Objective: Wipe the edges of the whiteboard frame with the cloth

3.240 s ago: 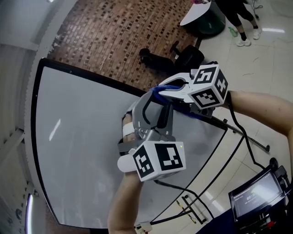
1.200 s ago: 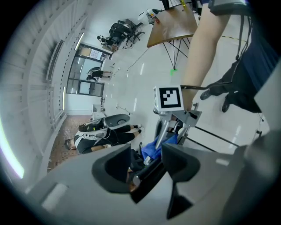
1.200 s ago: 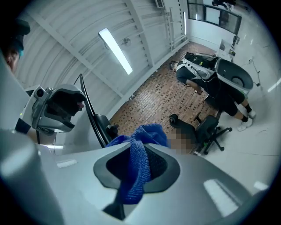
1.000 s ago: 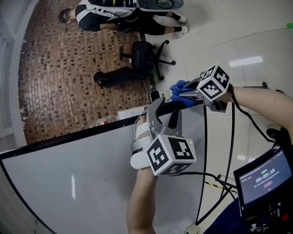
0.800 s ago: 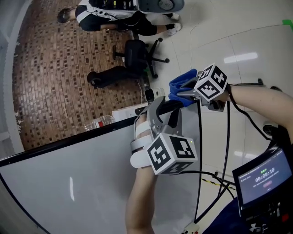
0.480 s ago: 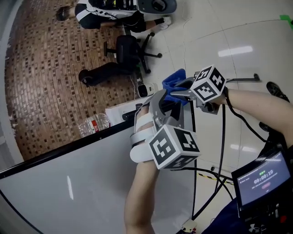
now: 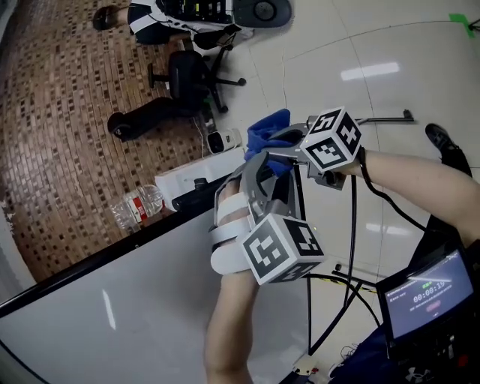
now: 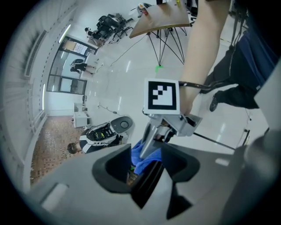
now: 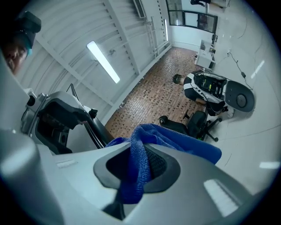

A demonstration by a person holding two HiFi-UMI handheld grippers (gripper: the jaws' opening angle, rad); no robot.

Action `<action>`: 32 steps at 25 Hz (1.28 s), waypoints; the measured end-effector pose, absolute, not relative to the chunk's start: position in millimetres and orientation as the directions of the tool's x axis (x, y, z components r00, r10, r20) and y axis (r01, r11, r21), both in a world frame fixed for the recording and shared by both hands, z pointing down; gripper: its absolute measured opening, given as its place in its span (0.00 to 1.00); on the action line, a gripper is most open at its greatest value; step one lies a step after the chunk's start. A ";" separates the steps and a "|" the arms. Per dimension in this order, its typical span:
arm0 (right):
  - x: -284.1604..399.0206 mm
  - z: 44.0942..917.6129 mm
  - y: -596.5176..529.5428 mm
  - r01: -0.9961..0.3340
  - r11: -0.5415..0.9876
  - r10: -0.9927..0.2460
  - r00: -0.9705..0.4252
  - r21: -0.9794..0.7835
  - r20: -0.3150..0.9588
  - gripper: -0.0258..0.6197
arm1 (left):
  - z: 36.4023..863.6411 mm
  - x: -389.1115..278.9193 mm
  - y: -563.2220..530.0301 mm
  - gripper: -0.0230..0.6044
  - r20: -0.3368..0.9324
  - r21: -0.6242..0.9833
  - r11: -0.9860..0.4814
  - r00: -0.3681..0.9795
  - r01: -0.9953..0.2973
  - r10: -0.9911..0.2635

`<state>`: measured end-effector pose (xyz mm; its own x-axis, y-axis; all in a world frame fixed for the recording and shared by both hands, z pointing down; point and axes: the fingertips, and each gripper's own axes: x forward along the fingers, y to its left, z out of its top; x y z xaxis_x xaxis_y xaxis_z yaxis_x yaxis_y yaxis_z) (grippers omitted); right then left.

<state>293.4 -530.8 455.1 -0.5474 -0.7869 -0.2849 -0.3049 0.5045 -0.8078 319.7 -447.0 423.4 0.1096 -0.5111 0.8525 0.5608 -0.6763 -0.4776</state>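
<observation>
The whiteboard (image 7: 112,307) has a black frame (image 7: 105,255). My left gripper (image 7: 260,178) is at the board's top right corner, its jaws shut on the frame bar (image 8: 148,183), which runs between them. A blue cloth (image 7: 264,129) is bunched just above that corner, and my right gripper (image 7: 283,148) is shut on it. In the right gripper view the cloth (image 9: 175,138) drapes over and between the jaws of the right gripper (image 9: 138,165), and the left gripper (image 9: 57,121) shows at the left. In the left gripper view the cloth (image 8: 142,158) hangs right behind the left gripper (image 8: 147,165).
Beyond the board, on the floor, are a plastic bottle (image 7: 131,208), a white box (image 7: 180,184), an office chair (image 7: 187,75) and a seated person (image 7: 187,11). Black cables (image 7: 352,247) hang at the right. A lit screen (image 7: 424,292) sits at the lower right.
Both grippers have sunk at the board's corner. The cloth has shifted left, closer over the left gripper. The bottle and white box on the floor have come into view.
</observation>
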 end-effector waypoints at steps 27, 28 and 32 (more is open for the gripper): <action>290.4 584.2 -524.7 -0.345 0.366 -0.777 -0.624 -0.865 -0.079 0.12 | 518.2 317.3 -424.1 0.38 0.898 -0.426 -0.786 0.107 0.449 -0.426; 291.9 587.7 -524.0 -0.345 0.361 -0.777 -0.625 -0.866 -0.075 0.12 | 523.1 317.0 -421.2 0.37 0.899 -0.429 -0.795 0.114 0.430 -0.423; 290.8 603.1 -522.8 -0.340 0.348 -0.782 -0.619 -0.874 -0.070 0.12 | 541.7 306.7 -414.8 0.36 0.890 -0.454 -0.821 0.146 0.346 -0.431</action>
<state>290.8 -522.8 603.1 -0.6194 -0.7819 -0.0700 -0.3400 0.3475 -0.8739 306.7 -414.8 541.7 0.1456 -0.4312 0.8904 0.3463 -0.8209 -0.4541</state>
